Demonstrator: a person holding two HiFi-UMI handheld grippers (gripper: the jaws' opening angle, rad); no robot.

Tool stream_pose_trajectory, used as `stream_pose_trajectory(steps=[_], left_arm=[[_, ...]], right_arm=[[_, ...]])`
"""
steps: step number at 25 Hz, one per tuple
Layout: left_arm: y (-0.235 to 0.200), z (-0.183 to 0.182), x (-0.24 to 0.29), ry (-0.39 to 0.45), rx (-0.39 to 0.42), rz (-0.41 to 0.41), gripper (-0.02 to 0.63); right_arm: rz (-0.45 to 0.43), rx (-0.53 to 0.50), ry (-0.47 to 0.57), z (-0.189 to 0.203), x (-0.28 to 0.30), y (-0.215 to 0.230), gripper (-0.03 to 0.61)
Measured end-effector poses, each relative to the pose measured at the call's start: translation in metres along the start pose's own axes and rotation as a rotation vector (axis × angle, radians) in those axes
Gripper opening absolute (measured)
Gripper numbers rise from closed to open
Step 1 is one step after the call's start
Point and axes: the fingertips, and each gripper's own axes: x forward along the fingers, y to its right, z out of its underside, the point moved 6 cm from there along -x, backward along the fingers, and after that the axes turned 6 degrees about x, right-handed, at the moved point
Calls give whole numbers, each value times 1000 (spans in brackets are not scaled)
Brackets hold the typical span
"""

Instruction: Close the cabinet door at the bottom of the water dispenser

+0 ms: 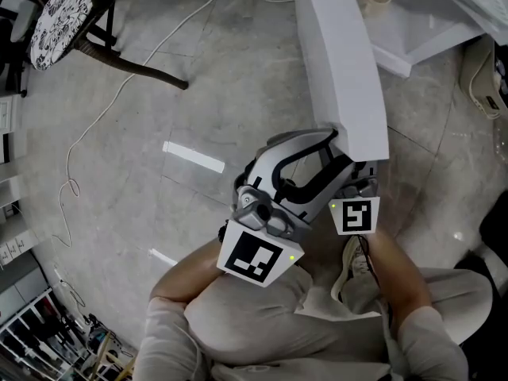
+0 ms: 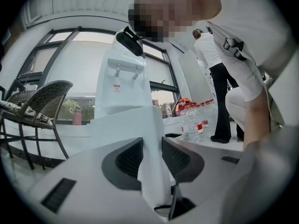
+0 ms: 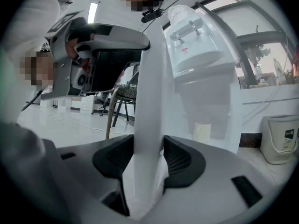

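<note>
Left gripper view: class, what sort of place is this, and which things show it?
Probably an office lounge or break area: a white water dispenser before large windows, a woven chair, and water bottles along a ledge.

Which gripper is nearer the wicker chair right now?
Left. The left gripper grips the cabinet door at its edge, on the side toward the wicker chair. The right gripper straddles the same edge just beyond, farther from it.
</note>
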Motion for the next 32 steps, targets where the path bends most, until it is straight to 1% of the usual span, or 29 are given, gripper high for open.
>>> stream_pose_trajectory(steps=[7, 16, 20, 24, 28, 32], left_arm=[[7, 1, 11, 10, 5, 32, 123], [10, 12, 15, -14, -5, 36, 112], [16, 11, 25, -11, -6, 60, 107], [14, 11, 28, -8, -3, 74, 106], [14, 14, 29, -7, -5, 80, 106], [12, 16, 30, -7, -9, 81, 101]], right_arm=[[17, -1, -8, 2, -7, 15, 204], [88, -20, -9, 2, -19, 48, 199], [122, -13, -25, 1, -23, 61, 198], [136, -24, -42, 2, -25, 72, 198], [181, -23, -40, 1, -28, 88, 198], [250, -5, -38, 0, -30, 106, 196]])
